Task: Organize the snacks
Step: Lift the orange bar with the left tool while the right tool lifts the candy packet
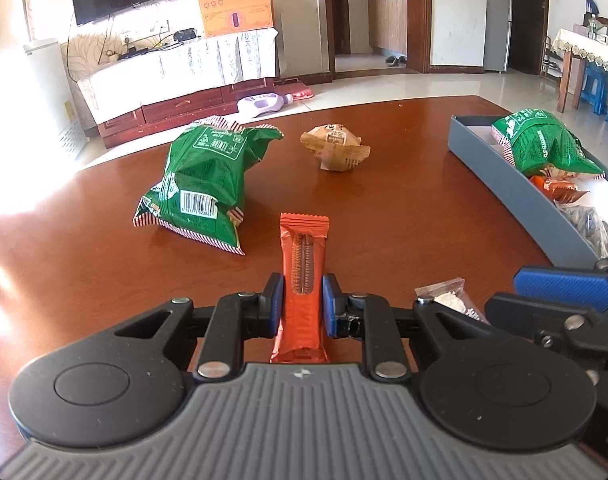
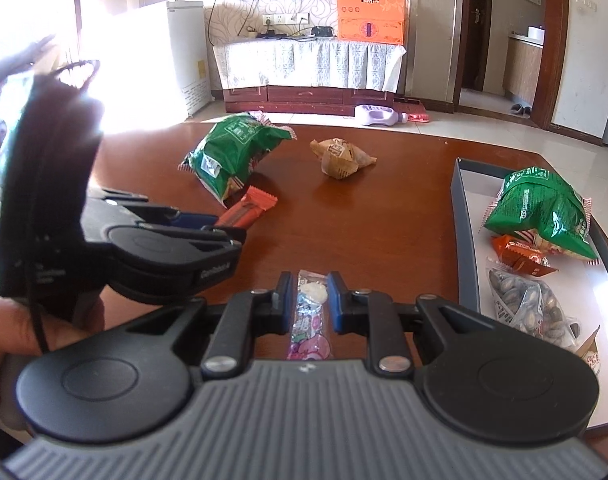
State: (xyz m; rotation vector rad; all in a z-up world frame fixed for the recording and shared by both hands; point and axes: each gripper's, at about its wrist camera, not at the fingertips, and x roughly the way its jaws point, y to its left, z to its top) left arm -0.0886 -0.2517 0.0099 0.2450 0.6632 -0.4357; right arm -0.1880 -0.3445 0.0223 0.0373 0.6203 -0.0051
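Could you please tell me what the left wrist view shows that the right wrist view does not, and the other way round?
Left wrist only: the barcode on the loose green bag.
Right wrist only: the person's hand holding the left gripper, and the right gripper shut on a pink candy packet.
Both: the orange wafer bar, brown packet and grey tray.

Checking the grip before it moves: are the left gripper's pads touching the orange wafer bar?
Touching. The left wrist view shows the left gripper with both pads pressed against the orange wafer bar.
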